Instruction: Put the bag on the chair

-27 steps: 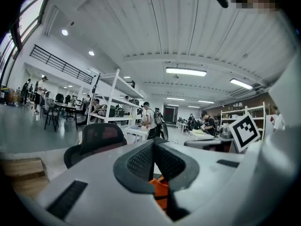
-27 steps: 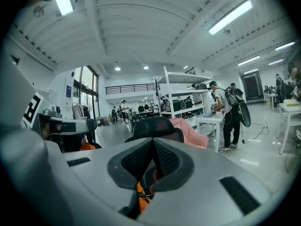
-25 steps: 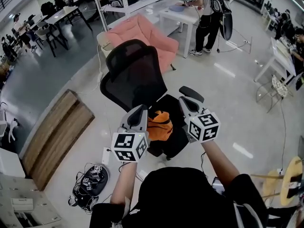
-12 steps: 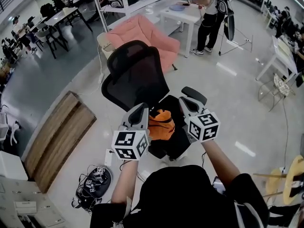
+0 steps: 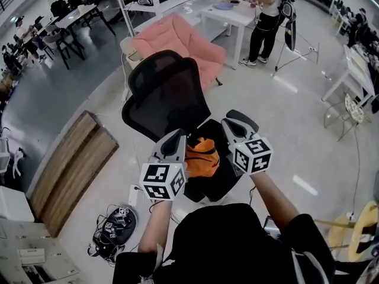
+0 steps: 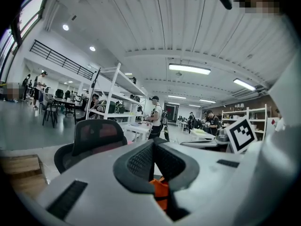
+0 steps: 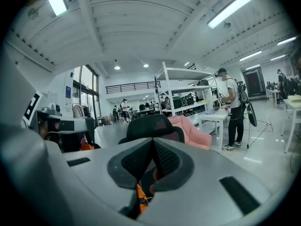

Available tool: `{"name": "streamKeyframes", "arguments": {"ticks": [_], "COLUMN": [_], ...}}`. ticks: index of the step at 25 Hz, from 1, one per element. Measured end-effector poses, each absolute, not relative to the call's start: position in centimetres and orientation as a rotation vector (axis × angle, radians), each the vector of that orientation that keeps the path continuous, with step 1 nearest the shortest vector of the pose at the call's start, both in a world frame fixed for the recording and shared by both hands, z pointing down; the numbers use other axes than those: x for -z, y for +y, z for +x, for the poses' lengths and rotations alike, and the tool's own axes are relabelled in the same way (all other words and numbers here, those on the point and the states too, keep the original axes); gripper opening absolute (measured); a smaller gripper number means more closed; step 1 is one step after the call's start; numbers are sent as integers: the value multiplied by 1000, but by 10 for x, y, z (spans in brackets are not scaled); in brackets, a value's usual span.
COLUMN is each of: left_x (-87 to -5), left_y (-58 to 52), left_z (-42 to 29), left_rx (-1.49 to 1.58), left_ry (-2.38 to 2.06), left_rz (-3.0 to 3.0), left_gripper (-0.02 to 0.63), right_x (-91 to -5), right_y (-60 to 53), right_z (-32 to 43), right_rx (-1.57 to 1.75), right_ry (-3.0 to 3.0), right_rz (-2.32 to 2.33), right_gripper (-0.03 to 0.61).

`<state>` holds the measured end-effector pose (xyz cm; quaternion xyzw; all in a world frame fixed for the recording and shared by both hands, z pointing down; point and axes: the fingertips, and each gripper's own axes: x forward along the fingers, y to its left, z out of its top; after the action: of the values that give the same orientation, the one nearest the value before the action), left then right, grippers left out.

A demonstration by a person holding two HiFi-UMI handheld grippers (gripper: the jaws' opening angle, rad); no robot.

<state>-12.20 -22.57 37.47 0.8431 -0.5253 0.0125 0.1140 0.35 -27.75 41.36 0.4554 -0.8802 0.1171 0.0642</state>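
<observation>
Carrying stage, item not yet set down: the orange, soft bag point(image 5: 201, 157) hangs between the two tools, just above the seat point(image 5: 222, 176) of the black chair point(image 5: 166, 93). Tool one, left gripper point(image 5: 176, 139): jaws pressed together, orange fabric pinched at their lower edge; the bag lies to its right. Tool two, right gripper point(image 5: 231, 129): jaws likewise closed on a fold of the same fabric; the bag lies to its left and below. The chair back stands ahead of both tools, with an armrest point(image 5: 240, 117) just beyond the right one. Next move, as judged: lower both tools together until the bag rests on the seat, then part the jaws. Containers: bag only; contents not visible, opening cannot be made out.
</observation>
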Motion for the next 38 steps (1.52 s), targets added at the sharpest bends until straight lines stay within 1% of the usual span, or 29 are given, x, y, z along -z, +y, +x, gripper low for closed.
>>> {"name": "streamKeyframes", "arguments": {"ticks": [15, 24, 38], "left_x": [-426, -463, -545], "left_y": [-323, -380, -440], "left_z": [-104, -114, -142], "left_rx": [-67, -104, -220], "left_ry": [-1610, -1671, -1687], "left_rz": [2278, 2152, 2027], "left_gripper": [9, 9, 9], "right_x": [-453, -485, -553], "right_y": [-382, -437, -490], "right_z": [26, 30, -2], "right_rx": [-428, -494, -568], "right_ry": [-2624, -2586, -2519], "right_rz": [1220, 1136, 983], "right_gripper": [2, 2, 2]}}
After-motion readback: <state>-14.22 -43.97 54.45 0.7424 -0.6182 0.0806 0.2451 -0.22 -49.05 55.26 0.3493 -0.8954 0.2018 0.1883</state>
